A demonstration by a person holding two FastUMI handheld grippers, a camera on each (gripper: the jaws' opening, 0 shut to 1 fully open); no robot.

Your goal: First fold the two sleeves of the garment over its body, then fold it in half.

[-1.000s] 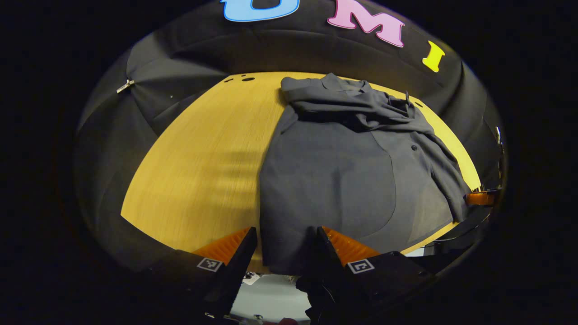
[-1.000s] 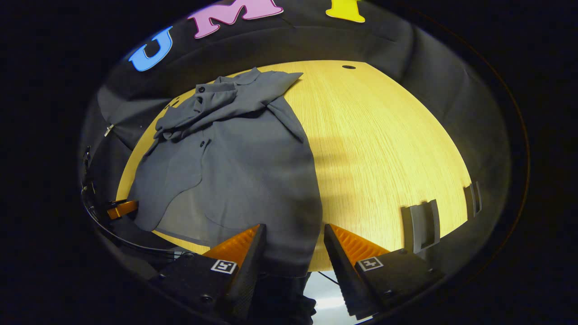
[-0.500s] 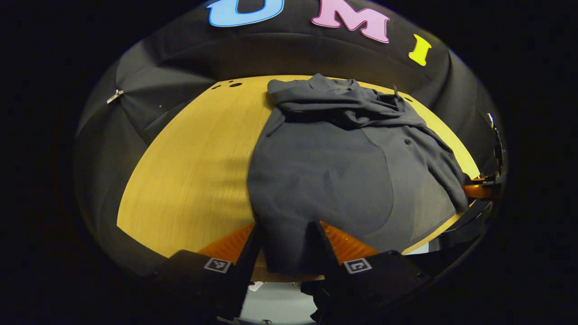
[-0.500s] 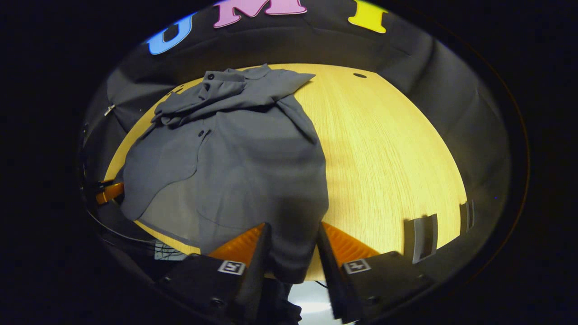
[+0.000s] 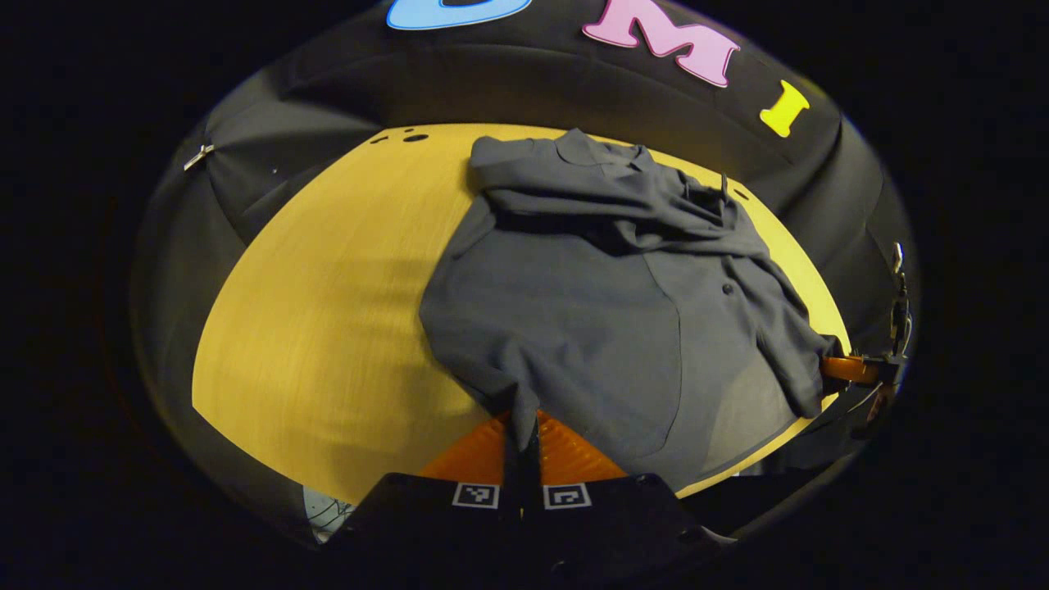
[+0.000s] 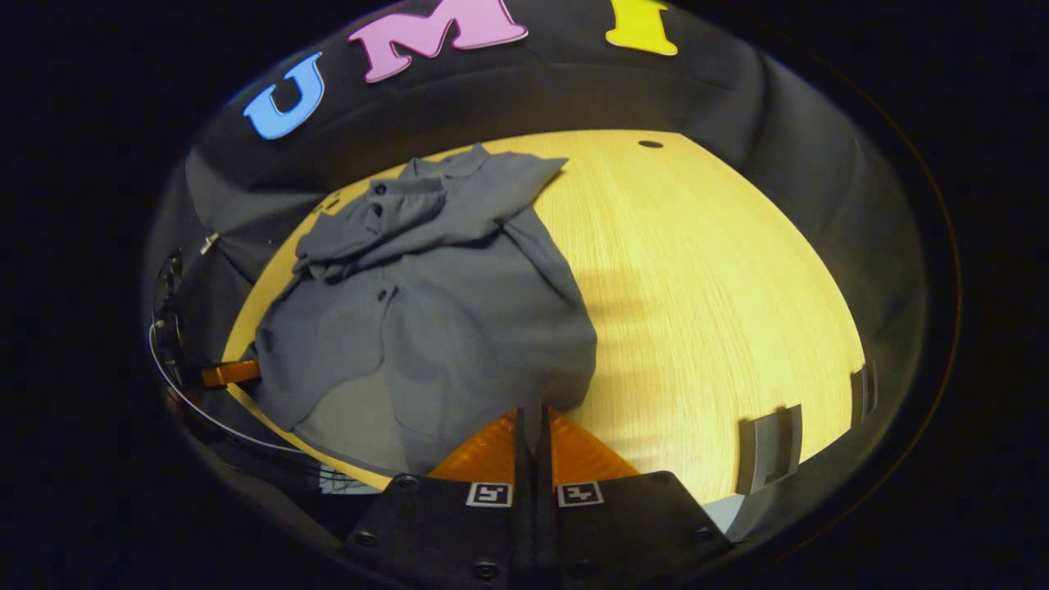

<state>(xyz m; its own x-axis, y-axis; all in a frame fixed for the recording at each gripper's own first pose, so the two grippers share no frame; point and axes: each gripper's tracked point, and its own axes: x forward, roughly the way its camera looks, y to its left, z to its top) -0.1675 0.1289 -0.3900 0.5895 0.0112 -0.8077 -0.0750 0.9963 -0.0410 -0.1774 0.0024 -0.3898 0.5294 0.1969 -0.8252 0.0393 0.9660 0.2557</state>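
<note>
The right gripper (image 6: 533, 419) is pinched tight on the near edge of the grey shirt (image 6: 459, 319). The shirt lies on the yellow table (image 6: 721, 279), sleeves bunched at its far end. The other gripper (image 6: 229, 374) touches the shirt's left edge.

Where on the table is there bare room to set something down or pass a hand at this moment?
The table lies bare between the garment and the booth wall beyond the left gripper. In the right gripper view, bare wood runs from the garment to the grey brackets near the right gripper. The middle is crowded: folded sleeves, both grippers pinching the hem.
</note>
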